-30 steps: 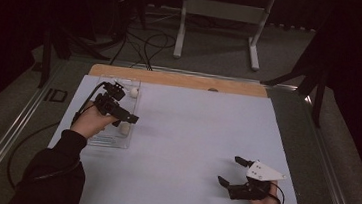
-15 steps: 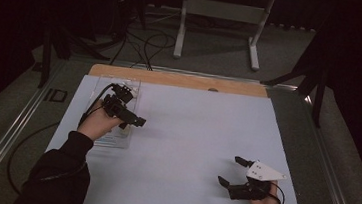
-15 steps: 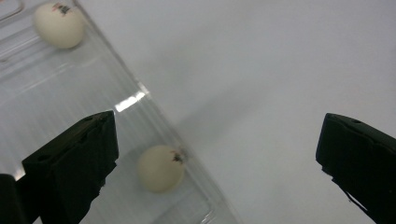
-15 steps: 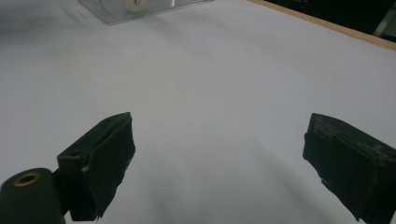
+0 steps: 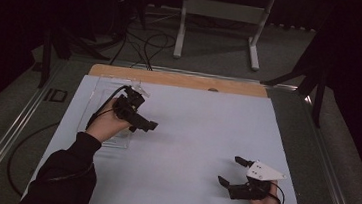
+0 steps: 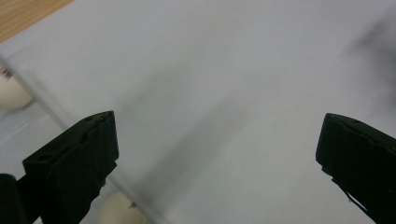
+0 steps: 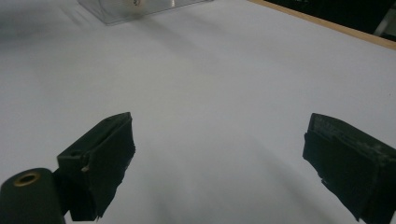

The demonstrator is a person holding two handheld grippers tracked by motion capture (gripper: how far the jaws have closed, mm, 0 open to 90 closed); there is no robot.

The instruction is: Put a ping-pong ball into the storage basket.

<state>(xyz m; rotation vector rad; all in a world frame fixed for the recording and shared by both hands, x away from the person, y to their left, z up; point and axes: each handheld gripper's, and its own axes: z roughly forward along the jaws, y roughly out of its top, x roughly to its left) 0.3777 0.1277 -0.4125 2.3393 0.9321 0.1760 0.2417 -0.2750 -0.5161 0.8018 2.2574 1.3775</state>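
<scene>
A table covered by a pale sheet (image 5: 191, 133) is seen from above, with a strip of bare wood along its far edge. Near the far left corner of the sheet a clear plastic tray (image 5: 99, 105) is laid flat, and small white balls (image 6: 13, 91) are kept inside it; in the left gripper view two of them are glimpsed behind the tray's transparent wall, one beside the wooden strip and one (image 6: 120, 210) just under the near jaw. The left gripper (image 5: 147, 126) is held over the tray's right edge, pointed out toward the middle of the sheet, and its jaws are spread wide with nothing between them. The right gripper (image 5: 231, 173) is rested low near the near right corner, well apart from the tray, jaws likewise spread wide and empty, with bare sheet seen ahead of them and the tray (image 7: 140, 8) far off. The balls appear to be gathered in the tray so that they cannot roll away. From this placing, the left gripper is judged to be the working one, while the right is parked out of the way.
</scene>
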